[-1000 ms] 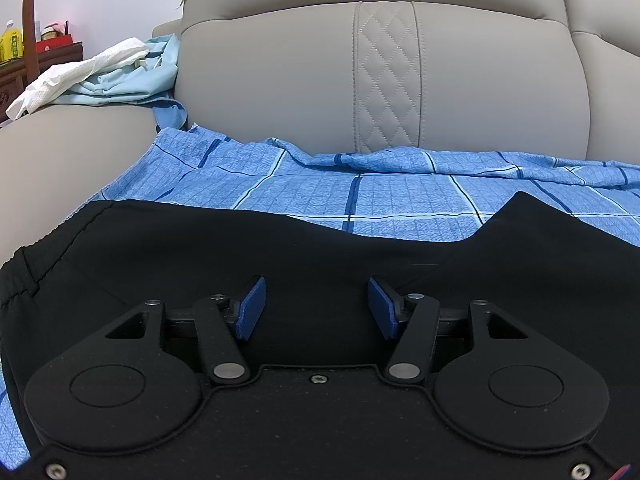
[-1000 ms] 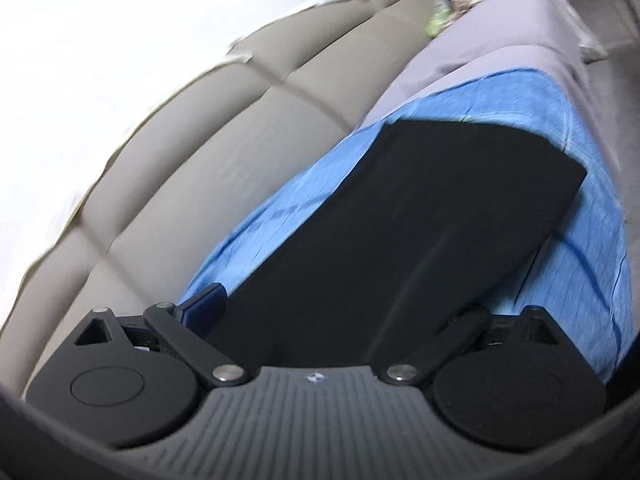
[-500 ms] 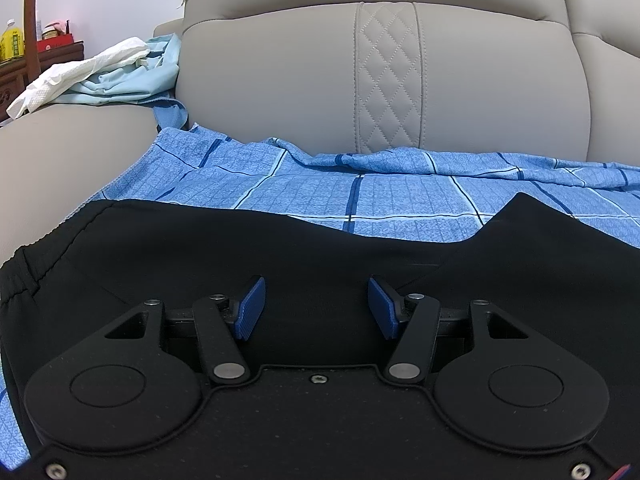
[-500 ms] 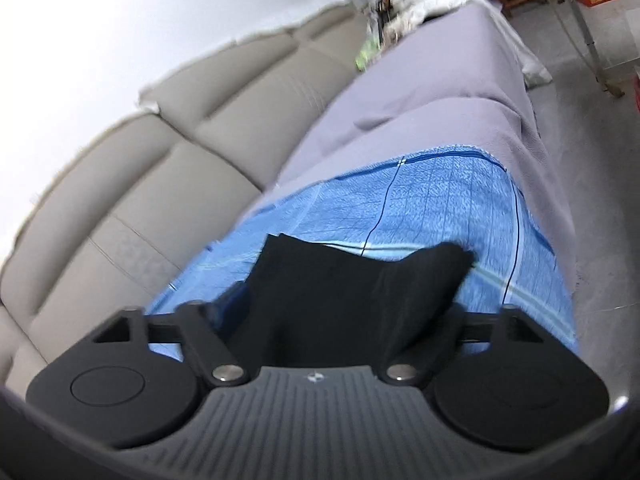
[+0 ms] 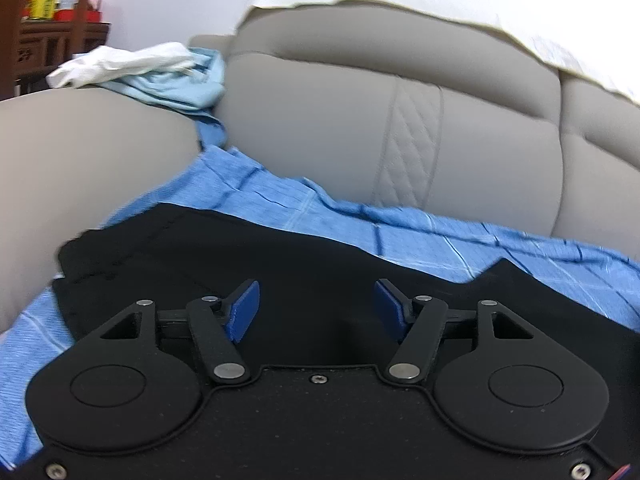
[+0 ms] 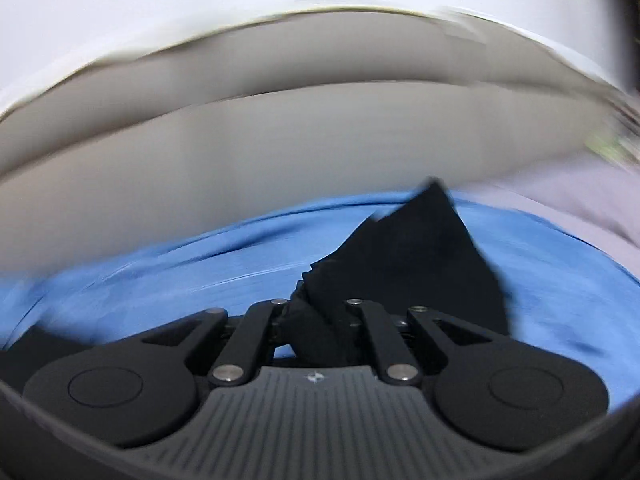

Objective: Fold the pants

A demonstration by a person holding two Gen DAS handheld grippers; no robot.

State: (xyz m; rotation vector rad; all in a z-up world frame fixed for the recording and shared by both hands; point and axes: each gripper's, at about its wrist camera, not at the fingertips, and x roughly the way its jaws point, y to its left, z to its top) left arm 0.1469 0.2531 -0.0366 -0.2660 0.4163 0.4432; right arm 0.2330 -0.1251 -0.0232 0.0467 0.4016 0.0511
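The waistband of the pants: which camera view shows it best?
The left wrist view: the waistband lies at the left, on the blue sheet. The right wrist view shows only a bunched end of the pants, no waistband.

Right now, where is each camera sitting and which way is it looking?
Left wrist view: sits on the left gripper, low over the black pants, facing the sofa back; its own blue-padded jaws are opening, nothing pinched.
Right wrist view: sits on the right gripper, also facing the sofa back; its jaws are closing on a bunched piece of the pants.
Both views share the pants, the blue checked sheet and the sofa back.
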